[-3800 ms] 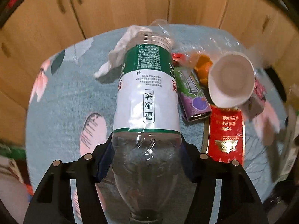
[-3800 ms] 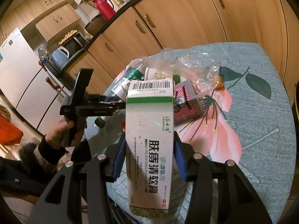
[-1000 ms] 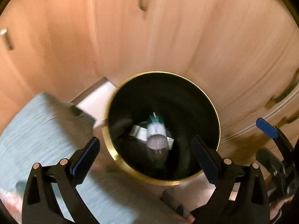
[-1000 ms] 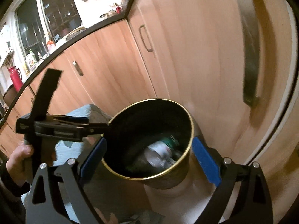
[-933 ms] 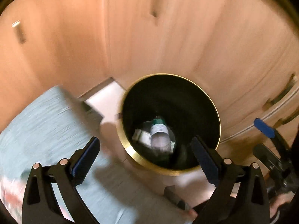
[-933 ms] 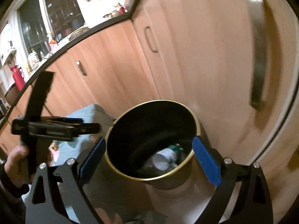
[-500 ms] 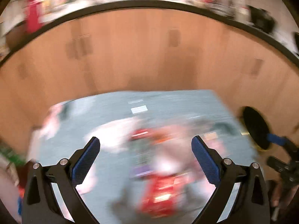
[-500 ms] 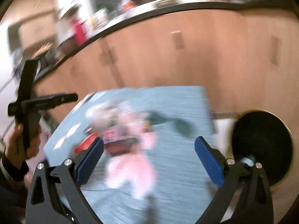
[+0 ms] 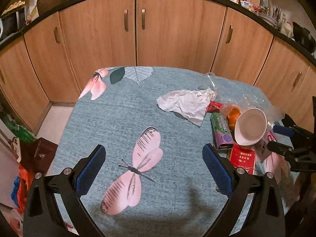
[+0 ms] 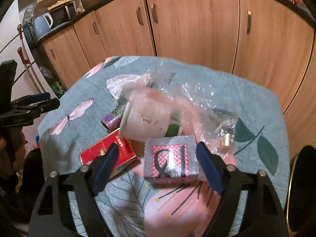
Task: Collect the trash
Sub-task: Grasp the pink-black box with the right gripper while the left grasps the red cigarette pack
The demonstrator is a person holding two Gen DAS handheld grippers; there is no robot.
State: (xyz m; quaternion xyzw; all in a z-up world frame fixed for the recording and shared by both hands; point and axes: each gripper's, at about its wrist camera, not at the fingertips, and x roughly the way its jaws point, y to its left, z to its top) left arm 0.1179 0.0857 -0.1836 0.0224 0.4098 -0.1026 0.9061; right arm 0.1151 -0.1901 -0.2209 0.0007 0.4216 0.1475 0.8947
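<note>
Trash lies in a heap on the teal flowered tablecloth (image 9: 118, 118): a crumpled white tissue (image 9: 185, 104), a tipped paper cup (image 9: 250, 126), a purple and green box (image 9: 221, 132), a red pack (image 9: 242, 158) and orange peel (image 9: 233, 114). My left gripper (image 9: 153, 167) hangs open and empty over the butterfly print, left of the heap. My right gripper (image 10: 157, 148) is low at the heap, its jaws closing around a pink and silver checked box (image 10: 170, 160). The right pad is near the box's side and the left pad stands apart from it. Behind the box lie the cup (image 10: 146, 118) and a clear plastic bag (image 10: 197, 102).
Wooden cabinet doors (image 9: 138, 29) stand behind the table. A black bin with a gold rim (image 10: 292, 177) is at the table's right edge. Bags and clutter (image 9: 23, 158) sit on the floor to the left. The cloth's left half is bare.
Both views have swung from the bin, where the bottle and carton lie, back to the table. The right gripper's jaws have narrowed around the checked box.
</note>
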